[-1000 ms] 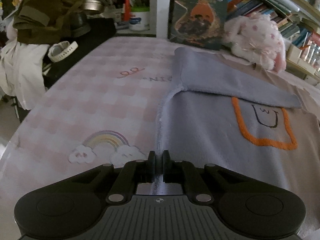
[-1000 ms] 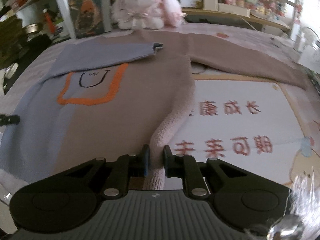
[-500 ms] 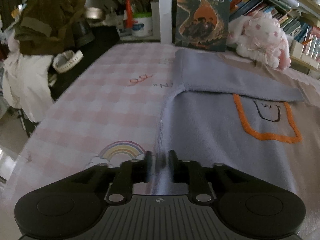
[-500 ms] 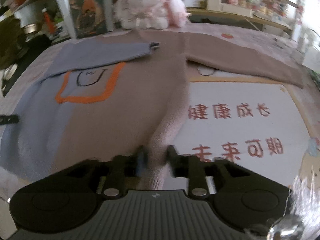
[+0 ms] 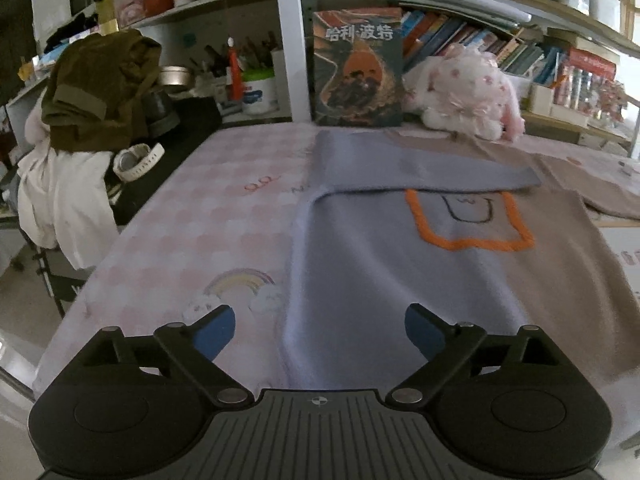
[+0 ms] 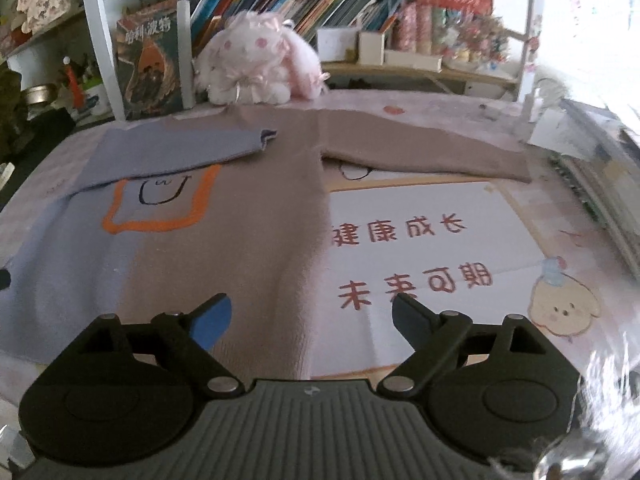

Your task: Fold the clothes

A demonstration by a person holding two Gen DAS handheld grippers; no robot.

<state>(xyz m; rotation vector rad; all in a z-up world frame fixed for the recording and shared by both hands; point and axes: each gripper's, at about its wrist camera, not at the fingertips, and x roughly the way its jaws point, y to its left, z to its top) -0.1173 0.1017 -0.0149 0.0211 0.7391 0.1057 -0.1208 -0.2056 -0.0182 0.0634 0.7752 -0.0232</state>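
Observation:
A sweater, lavender on one half and tan on the other with an orange outlined patch, lies flat on the table. Its lavender sleeve is folded across the chest; the tan sleeve stretches out to the right. My left gripper hovers above the lavender bottom hem, jaws opening wide, nothing pressed between the pads. My right gripper hangs over the tan side edge near the hem, jaws likewise opening, with cloth lying below but not pinched.
A pink checked tablecloth and a white printed mat cover the table. A book, a plush rabbit and bookshelves stand at the back. Clothes pile on a chair at the left.
Both grippers went from shut on the sweater's bottom edge to wide apart, letting the cloth drop flat. Both have pulled back and risen slightly.

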